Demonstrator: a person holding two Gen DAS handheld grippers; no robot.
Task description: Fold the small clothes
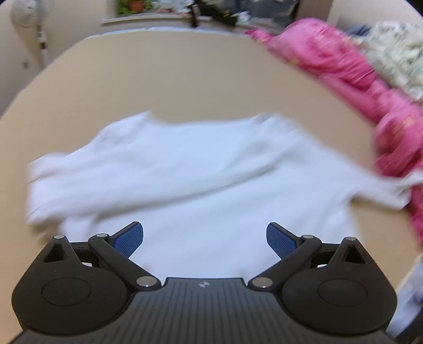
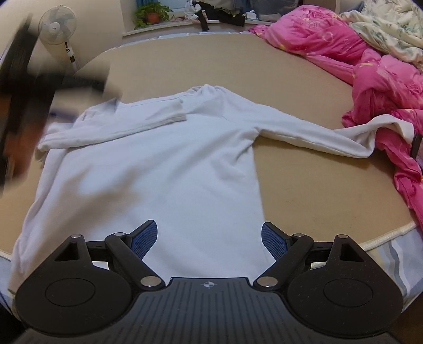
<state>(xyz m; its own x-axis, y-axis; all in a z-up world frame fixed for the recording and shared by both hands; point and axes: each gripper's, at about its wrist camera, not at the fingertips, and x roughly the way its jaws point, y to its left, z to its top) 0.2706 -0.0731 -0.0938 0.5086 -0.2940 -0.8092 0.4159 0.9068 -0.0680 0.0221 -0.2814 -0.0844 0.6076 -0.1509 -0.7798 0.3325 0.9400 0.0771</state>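
A white long-sleeved shirt (image 2: pixel 158 164) lies flat on the tan bed surface (image 2: pixel 304 185), collar away from me. Its left sleeve is folded across the chest; its right sleeve (image 2: pixel 317 129) stretches out to the pink quilt. My right gripper (image 2: pixel 208 240) is open and empty above the shirt's hem. My left gripper (image 1: pixel 205 238) is open and empty over the lower part of the shirt (image 1: pixel 185 172); its view is blurred by motion. The left gripper also shows as a dark blur at the left of the right wrist view (image 2: pixel 23 105).
A pink quilt (image 2: pixel 370 87) and a floral blanket (image 2: pixel 391 26) are heaped along the right side of the bed. A standing fan (image 2: pixel 56 25) and a potted plant (image 2: pixel 152 13) stand at the back left. The bed's front edge (image 2: pixel 383 235) is at the lower right.
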